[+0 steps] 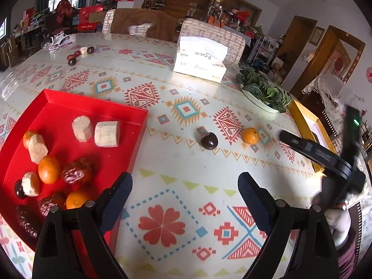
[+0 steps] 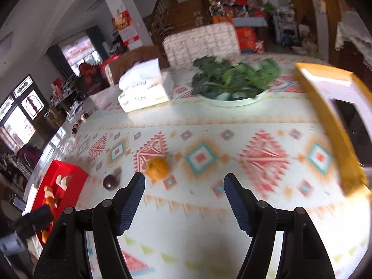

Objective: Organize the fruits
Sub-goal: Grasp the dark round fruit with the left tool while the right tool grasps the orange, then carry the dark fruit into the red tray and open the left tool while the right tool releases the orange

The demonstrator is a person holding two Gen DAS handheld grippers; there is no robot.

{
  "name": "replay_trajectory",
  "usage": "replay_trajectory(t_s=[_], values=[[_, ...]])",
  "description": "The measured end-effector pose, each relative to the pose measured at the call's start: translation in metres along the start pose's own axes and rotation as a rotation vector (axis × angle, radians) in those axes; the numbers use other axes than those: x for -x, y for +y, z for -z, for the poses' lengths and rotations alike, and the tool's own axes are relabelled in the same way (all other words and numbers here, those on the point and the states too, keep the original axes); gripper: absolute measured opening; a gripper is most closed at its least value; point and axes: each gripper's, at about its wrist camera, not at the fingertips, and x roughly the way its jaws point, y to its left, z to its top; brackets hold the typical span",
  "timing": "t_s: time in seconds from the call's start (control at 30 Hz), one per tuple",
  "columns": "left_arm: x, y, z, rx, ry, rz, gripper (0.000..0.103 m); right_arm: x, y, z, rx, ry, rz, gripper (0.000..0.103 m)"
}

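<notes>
On patterned tablecloth (image 1: 186, 167): round glossy mandarin (image 1: 250, 135).

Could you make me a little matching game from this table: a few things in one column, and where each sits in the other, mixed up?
Things:
1. loose orange
2. tissue box
3. leafy greens
4. pale cut chunks

Places:
A. in a white dish
B. inside the red tray
C. on the tablecloth beside a dark round fruit
D. near the far chairs

Pairs: 1-C, 2-D, 3-A, 4-B
</notes>
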Motion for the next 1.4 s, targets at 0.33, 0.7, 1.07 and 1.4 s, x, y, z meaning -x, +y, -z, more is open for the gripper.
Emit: replay_trajectory(t_s=[0.33, 0.7, 1.07, 1.4], values=[[-0.010, 0.002, -0.012, -0.019, -0.012, -0.010, 0.092, -0.067, 0.035, -0.005, 0.084, 0.106, 0.043, 0.047], [-0.060, -0.034, -0.019, -0.115, 0.047, 0.006, 0.087, -0.030, 0.020, 0.009, 0.020, 0.055, -0.028, 0.036], [-0.112, -0.052, -0.031, -0.208, 0.073, -0.048, 0.048, -0.029, 0.008, 0.009, -0.036, 0.083, -0.109, 0.037], [-0.071, -0.030, -0.025, -0.117, 0.046, 0.030, 0.025, -0.025, 0.018, 0.009, -0.010, 0.067, -0.128, 0.037]])
